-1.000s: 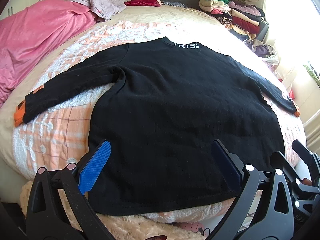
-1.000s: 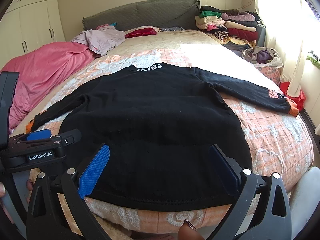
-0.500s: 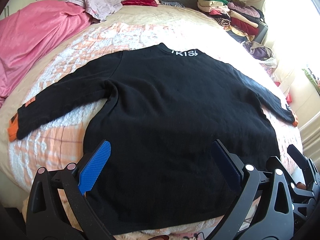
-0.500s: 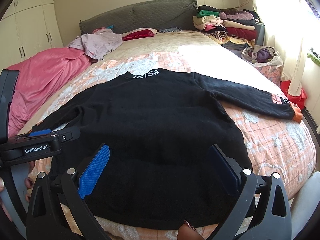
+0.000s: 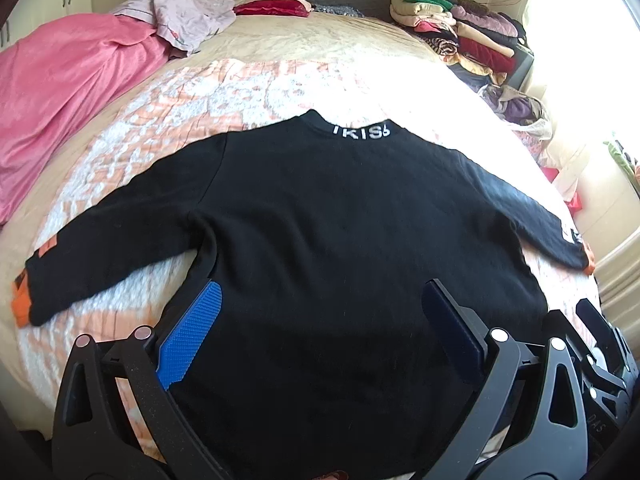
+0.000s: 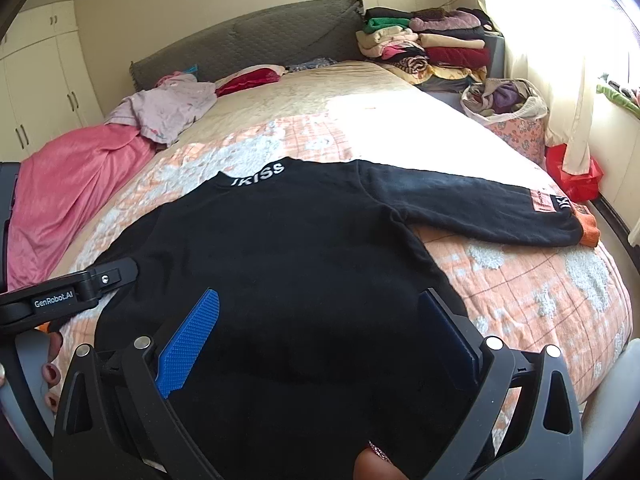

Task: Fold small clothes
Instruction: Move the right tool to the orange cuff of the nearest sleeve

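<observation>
Two grippers, our left gripper (image 5: 320, 320) and right gripper (image 6: 318, 326), hover with fingers spread wide, grasping nothing, above the black sweater (image 5: 340, 240) lying flat on the bed (image 5: 280, 80).

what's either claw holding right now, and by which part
Nothing is held. The left claw and right claw are both open above the black sweater, which lies flat on the bed.
</observation>
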`<state>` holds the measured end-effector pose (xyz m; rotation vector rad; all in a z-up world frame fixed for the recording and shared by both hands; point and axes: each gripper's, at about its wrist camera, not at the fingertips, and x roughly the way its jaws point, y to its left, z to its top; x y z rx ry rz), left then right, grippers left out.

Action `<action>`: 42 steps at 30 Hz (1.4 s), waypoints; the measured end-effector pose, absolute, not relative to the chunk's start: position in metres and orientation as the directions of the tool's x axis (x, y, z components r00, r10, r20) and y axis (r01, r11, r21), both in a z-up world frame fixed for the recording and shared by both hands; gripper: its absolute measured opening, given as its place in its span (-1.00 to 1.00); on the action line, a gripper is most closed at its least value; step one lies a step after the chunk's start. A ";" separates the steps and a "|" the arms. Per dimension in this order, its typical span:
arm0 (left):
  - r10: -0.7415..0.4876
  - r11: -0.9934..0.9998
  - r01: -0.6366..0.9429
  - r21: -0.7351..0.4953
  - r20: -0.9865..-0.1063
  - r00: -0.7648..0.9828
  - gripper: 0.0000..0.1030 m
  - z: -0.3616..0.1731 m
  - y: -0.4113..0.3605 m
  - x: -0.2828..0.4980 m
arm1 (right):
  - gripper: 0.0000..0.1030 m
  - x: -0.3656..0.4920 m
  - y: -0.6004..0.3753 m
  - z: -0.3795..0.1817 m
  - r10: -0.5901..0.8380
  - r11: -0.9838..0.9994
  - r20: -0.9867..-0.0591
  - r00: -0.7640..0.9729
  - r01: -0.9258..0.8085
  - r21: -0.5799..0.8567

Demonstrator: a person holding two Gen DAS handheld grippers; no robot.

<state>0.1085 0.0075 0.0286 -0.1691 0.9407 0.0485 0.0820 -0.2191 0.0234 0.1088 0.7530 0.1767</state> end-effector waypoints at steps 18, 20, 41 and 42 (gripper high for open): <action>-0.059 0.979 -0.127 -0.160 -0.815 0.577 0.83 0.037 -0.005 0.187 | 0.92 0.148 -0.256 0.031 0.149 0.971 -0.680 0.718 0.023 0.237; -0.055 0.977 -0.137 -0.163 -0.816 0.576 0.83 0.037 -0.005 0.197 | 0.92 0.159 -0.261 0.032 0.138 0.969 -0.682 0.718 0.043 0.242; -0.044 0.978 -0.144 -0.151 -0.825 0.564 0.83 -0.009 0.011 0.258 | 0.92 0.216 -0.379 -0.009 -0.097 0.892 -0.744 0.661 0.389 0.229; -0.044 0.979 -0.139 -0.147 -0.826 0.562 0.83 -0.011 0.010 0.258 | 0.92 0.215 -0.388 -0.014 -0.108 0.880 -0.750 0.652 0.414 0.234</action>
